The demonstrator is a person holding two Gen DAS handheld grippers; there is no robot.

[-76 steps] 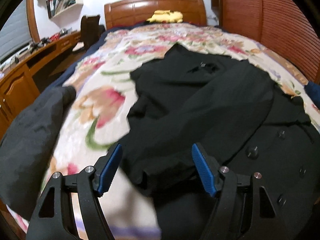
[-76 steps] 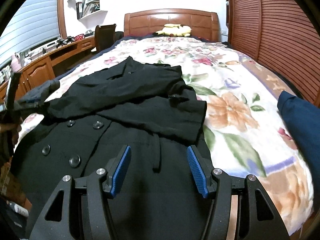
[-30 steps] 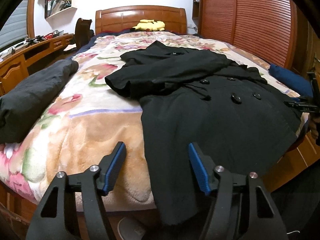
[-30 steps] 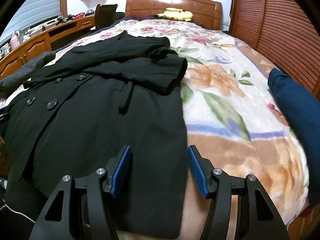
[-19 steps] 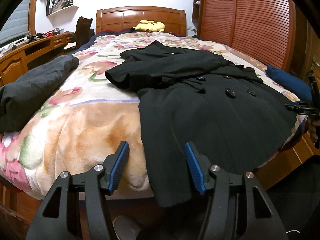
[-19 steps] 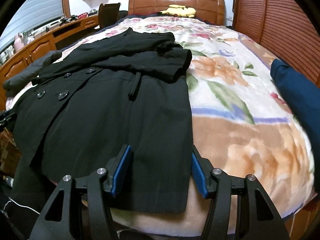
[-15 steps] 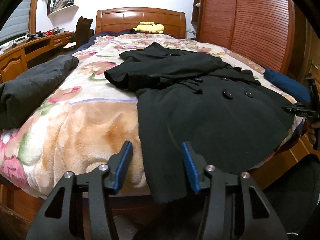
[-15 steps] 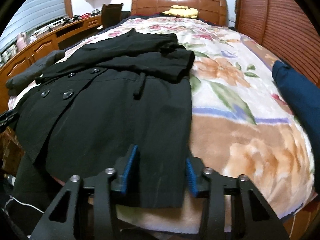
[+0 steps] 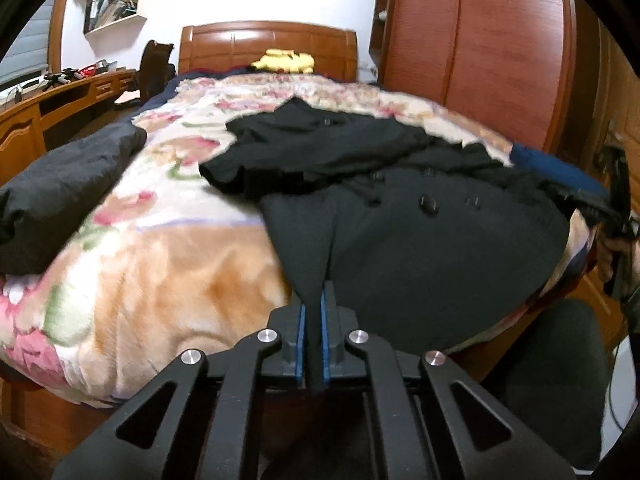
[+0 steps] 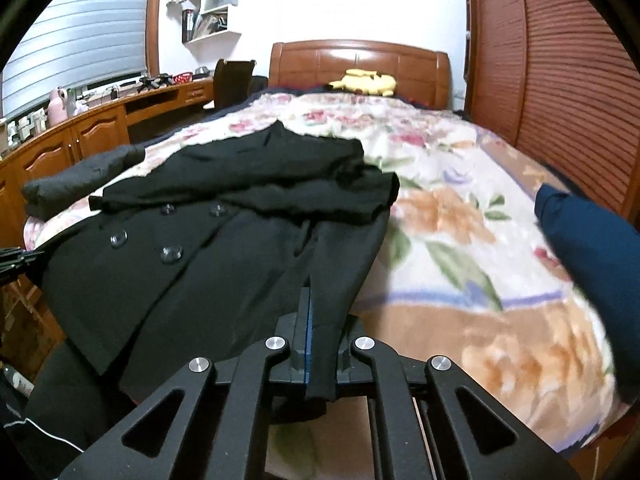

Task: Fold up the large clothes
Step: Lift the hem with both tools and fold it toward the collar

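Pinching the black buttoned wool coat (image 9: pixel 420 248) hem, both grippers, left (image 9: pixel 314 344) and right (image 10: pixel 316 344), clamped tight; lift evenly (corners level) toward the collar.

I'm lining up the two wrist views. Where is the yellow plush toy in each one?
Left wrist: yellow plush toy at top centre, against the wooden headboard.
Right wrist: yellow plush toy top, right of centre, same spot.
Shared landmark: the black coat on the floral blanket.
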